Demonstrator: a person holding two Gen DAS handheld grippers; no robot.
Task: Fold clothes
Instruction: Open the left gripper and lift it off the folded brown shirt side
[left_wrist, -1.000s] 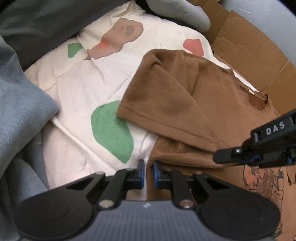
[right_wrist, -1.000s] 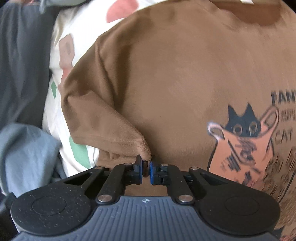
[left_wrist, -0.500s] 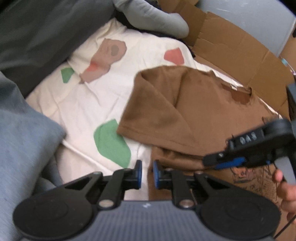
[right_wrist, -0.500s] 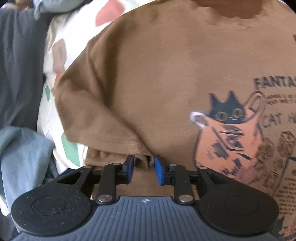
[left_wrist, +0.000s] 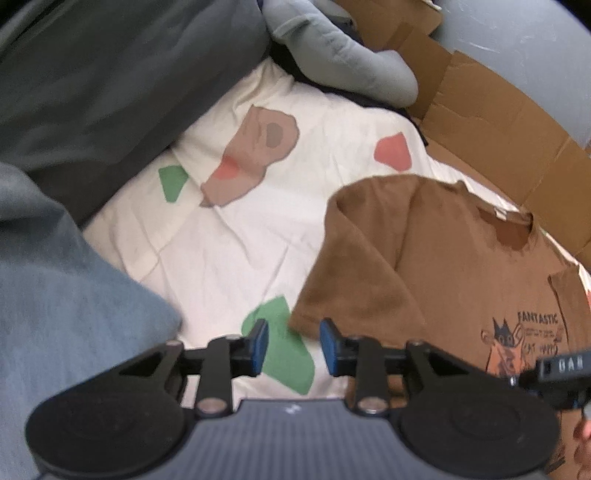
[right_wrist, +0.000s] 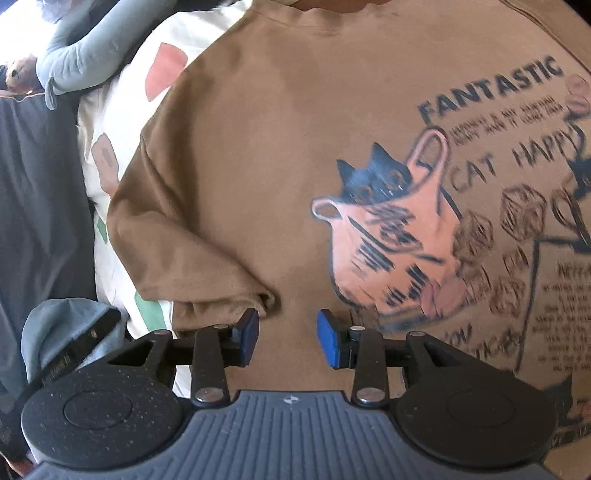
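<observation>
A: Where does the T-shirt (left_wrist: 461, 266) lie from the left gripper (left_wrist: 291, 345)?

B: Ahead and to the right of its jaws, flat on the bedsheet (left_wrist: 229, 251). The folded sleeve (left_wrist: 354, 280) ends just beyond the right jaw. Bare sheet lies between the jaws and ahead of them.

A: And further out?

B: A pillow (left_wrist: 340, 62) far ahead, flattened cardboard (left_wrist: 491, 122) behind the shirt to the right, a blanket (left_wrist: 66, 295) left of the jaws. The right gripper (right_wrist: 288, 334) sits at the far right.

A: From the right gripper?

B: The shirt lies under and ahead of its jaws, the sleeve end just before the left jaw, the print (right_wrist: 388, 236) ahead to the right, sheet to the left.
</observation>
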